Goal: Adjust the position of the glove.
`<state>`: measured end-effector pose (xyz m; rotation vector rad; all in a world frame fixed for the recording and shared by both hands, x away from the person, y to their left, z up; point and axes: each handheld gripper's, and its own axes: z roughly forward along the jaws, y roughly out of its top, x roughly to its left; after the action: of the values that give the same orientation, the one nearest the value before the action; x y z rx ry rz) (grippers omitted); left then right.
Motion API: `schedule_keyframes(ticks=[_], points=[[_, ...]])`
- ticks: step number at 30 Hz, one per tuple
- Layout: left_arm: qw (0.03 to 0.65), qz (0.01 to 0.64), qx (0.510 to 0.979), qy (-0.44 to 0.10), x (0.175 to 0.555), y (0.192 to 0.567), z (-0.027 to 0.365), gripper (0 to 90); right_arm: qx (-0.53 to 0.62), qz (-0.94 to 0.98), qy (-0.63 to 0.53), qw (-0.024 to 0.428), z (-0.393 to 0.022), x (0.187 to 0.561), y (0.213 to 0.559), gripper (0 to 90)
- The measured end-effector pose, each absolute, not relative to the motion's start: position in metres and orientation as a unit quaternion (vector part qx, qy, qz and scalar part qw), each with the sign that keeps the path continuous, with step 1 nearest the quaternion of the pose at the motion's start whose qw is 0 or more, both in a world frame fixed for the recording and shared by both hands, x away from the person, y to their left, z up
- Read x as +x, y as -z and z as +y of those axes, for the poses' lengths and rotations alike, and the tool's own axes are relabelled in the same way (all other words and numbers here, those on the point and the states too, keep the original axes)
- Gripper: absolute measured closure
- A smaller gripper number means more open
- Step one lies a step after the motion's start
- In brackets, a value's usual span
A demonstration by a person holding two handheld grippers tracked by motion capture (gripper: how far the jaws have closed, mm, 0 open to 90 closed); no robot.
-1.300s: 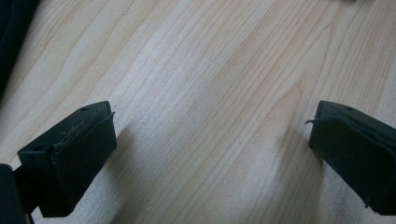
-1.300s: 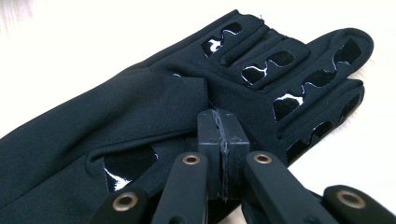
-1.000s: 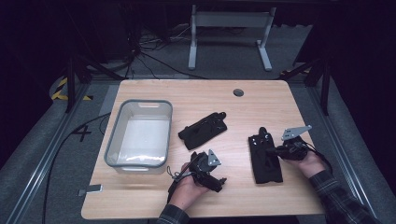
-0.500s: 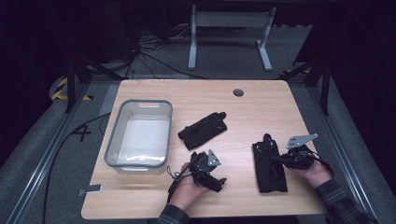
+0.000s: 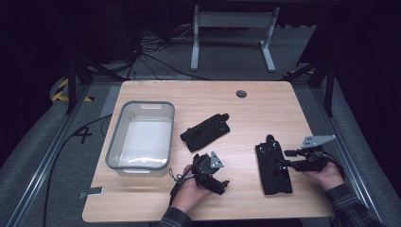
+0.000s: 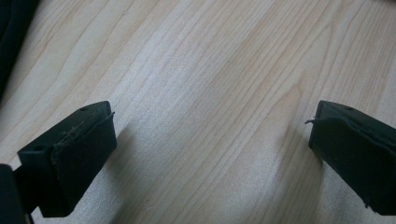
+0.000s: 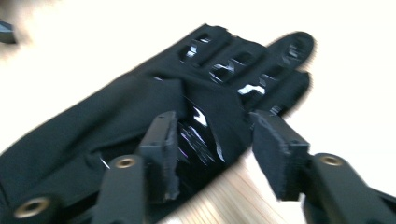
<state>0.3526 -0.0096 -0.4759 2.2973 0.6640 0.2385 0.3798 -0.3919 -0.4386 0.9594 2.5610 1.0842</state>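
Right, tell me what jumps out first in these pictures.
Two black gloves stand out on the pale wooden table: one glove lies mid-table, the other glove lies near the right side. The right gripper sits at that glove's edge, its jaws just opened over the fabric. A clear plastic bin stands at the left, and the left gripper rests open over bare wood.

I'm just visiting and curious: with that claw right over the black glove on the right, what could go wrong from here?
The right claw has just been opening, and the glove lies under it ungripped: a new pinch might catch only a fold of soft fabric and slip. The glove also lies near the table front edge, so a drag toward the person could pull it off. The clear bin sits far left, so any carry there would cross the other glove and left claw.
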Motion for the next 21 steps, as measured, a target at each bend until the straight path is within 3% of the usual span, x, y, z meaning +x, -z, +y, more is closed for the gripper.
schedule_keyframes(ticks=[9,21], points=[[0.361,0.258,0.892,-0.093,0.353,0.476,-0.010,1.0,0.370,0.848,-0.354,0.139,-0.421,0.372,0.450,21.0],[0.360,0.256,0.892,-0.092,0.352,0.476,-0.010,0.3,0.388,0.836,-0.347,0.171,-0.429,0.367,0.465,9.0]])
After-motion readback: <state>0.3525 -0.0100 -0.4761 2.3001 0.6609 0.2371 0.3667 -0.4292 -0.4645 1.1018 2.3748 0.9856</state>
